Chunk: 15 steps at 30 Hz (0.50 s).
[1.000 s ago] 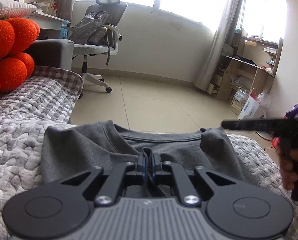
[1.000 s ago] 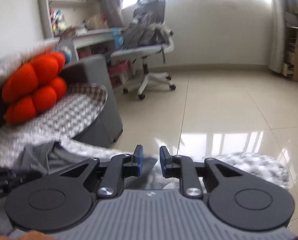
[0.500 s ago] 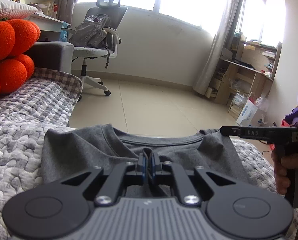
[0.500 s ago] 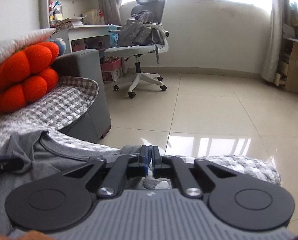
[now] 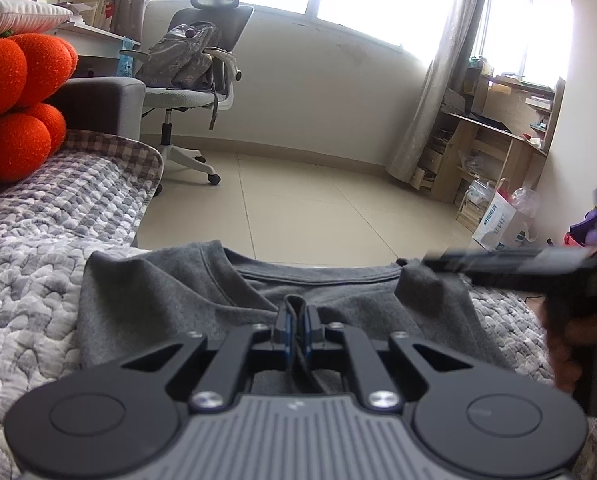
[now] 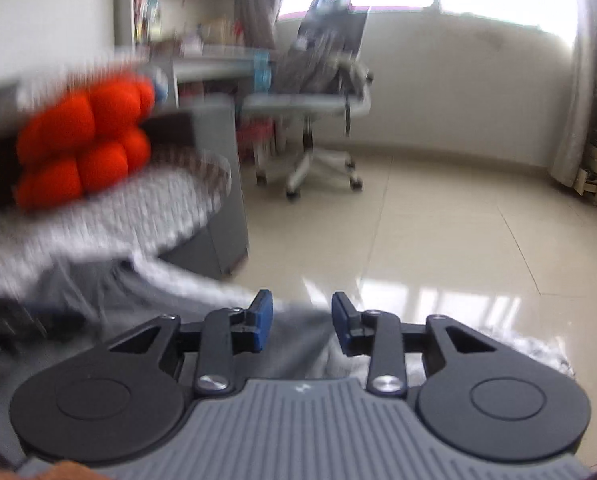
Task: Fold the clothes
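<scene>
One grey shirt (image 5: 170,300) lies on one quilted blanket (image 5: 38,240). One orange plush cushion (image 5: 14,92), one office chair (image 5: 202,92) carrying one backpack (image 5: 182,60), two claws.

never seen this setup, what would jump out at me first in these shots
The bright orange plush cushion on the sofa at far left. Then the gray shirt spread on the quilted cover, a fold pinched in the left gripper. The right gripper is opening over blurred cloth.

each gripper (image 5: 296,330) is black with blue pads (image 6: 263,320), silver screws, ribbed grey housing.
</scene>
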### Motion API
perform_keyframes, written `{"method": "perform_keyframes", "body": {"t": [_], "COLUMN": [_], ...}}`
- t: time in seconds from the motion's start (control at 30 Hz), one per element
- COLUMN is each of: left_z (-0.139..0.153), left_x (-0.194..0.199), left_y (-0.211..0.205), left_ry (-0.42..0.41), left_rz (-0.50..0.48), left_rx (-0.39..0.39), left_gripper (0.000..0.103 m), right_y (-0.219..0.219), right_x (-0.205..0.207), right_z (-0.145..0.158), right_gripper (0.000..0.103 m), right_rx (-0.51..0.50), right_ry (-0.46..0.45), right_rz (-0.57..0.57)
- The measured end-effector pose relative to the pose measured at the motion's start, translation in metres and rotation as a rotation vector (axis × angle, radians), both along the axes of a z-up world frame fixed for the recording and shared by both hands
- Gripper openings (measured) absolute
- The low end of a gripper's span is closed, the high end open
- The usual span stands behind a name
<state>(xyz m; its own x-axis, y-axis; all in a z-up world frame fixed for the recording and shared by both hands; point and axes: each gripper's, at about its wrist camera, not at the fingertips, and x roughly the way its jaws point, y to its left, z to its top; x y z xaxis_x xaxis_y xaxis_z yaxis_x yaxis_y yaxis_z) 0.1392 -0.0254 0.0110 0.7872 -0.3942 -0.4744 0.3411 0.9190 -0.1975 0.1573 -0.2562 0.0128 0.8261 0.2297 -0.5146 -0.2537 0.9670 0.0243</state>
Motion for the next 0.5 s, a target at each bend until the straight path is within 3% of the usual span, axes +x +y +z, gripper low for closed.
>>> {"method": "perform_keyframes", "body": {"t": [0.07,0.1,0.13,0.37,0.5], "left_z": [0.0,0.0,0.001,0.011,0.011], "left_x": [0.0,0.0,0.0,-0.006,-0.005], "left_y": [-0.001,-0.001,-0.001,-0.001,-0.01], "left_ry": [0.001,0.001,-0.007,-0.068,-0.116], "left_rz": [-0.002,-0.002,-0.001,-0.002,0.011], "left_rx": [0.001,0.001,-0.004,-0.054,0.005], "left_gripper": [0.006,0.006,0.006,0.006,0.006], "right_y": [0.01,0.011,0.011,-0.01,-0.014], "right_x": [0.006,0.006,0.006,-0.005,-0.008], "right_z": [-0.01,-0.007,-0.004,0.007,0.011], "right_gripper": [0.03,0.007,0.002,0.001,0.001], "right_rx": [-0.058,-0.066,-0.068,-0.012,0.003], "right_ry": [0.033,0.02,0.007,-0.083,-0.122], "right_rz": [0.007,0.0,-0.013,-0.133,-0.186]}}
